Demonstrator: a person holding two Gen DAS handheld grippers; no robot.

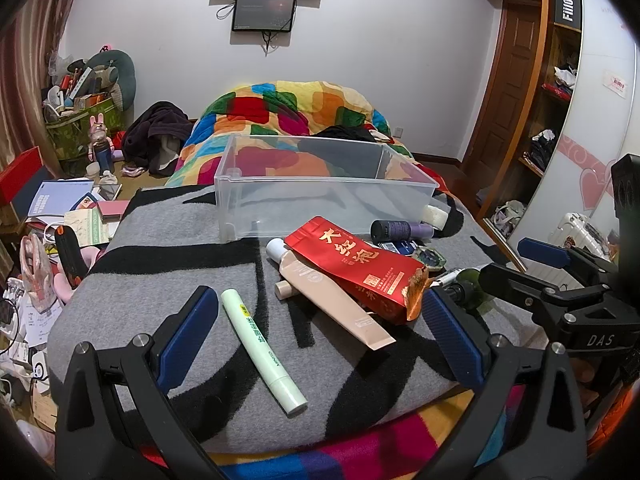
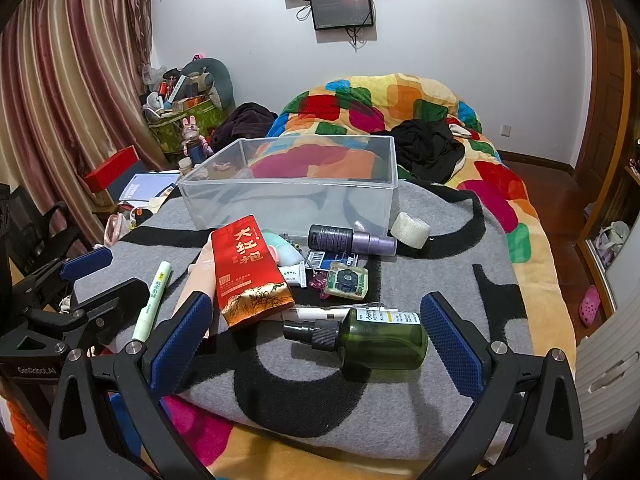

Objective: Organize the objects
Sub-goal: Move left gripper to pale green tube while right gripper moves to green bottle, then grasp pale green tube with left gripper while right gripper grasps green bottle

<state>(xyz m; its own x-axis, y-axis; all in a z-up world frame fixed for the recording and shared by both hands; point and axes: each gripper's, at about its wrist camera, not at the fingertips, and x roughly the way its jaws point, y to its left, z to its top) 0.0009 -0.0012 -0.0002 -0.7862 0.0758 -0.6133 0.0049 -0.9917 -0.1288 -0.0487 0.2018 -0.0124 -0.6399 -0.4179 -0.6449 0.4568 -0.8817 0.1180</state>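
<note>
My left tool (image 1: 316,332) hangs with its blue fingers spread wide and nothing between them but the grey-and-black blanket (image 1: 180,248) on the bed. My right tool (image 2: 316,340) is likewise wide apart and grips nothing.

I take the clear plastic bin (image 1: 320,192) as my landmark; it stands upright on the blanket and looks empty. Just in front of it lies the red tea pouch (image 1: 356,268), its torn end toward me, resting across a beige cream tube (image 1: 332,296). Further toward me from the bin, left of the beige tube and apart from it, lies a pale green tube (image 1: 262,340), between my left tool's fingers in that view. Close to the bin's front right corner lie a dark purple spray bottle (image 2: 348,238) on its side and a white tape roll (image 2: 410,230). Nearer me from the bin, a green spray bottle (image 2: 376,338) lies on its side between my right tool's fingers, untouched, its black nozzle pointing left. Between it and the bin sit a small patterned block (image 2: 346,280) and a blue packet (image 2: 332,259).
</note>
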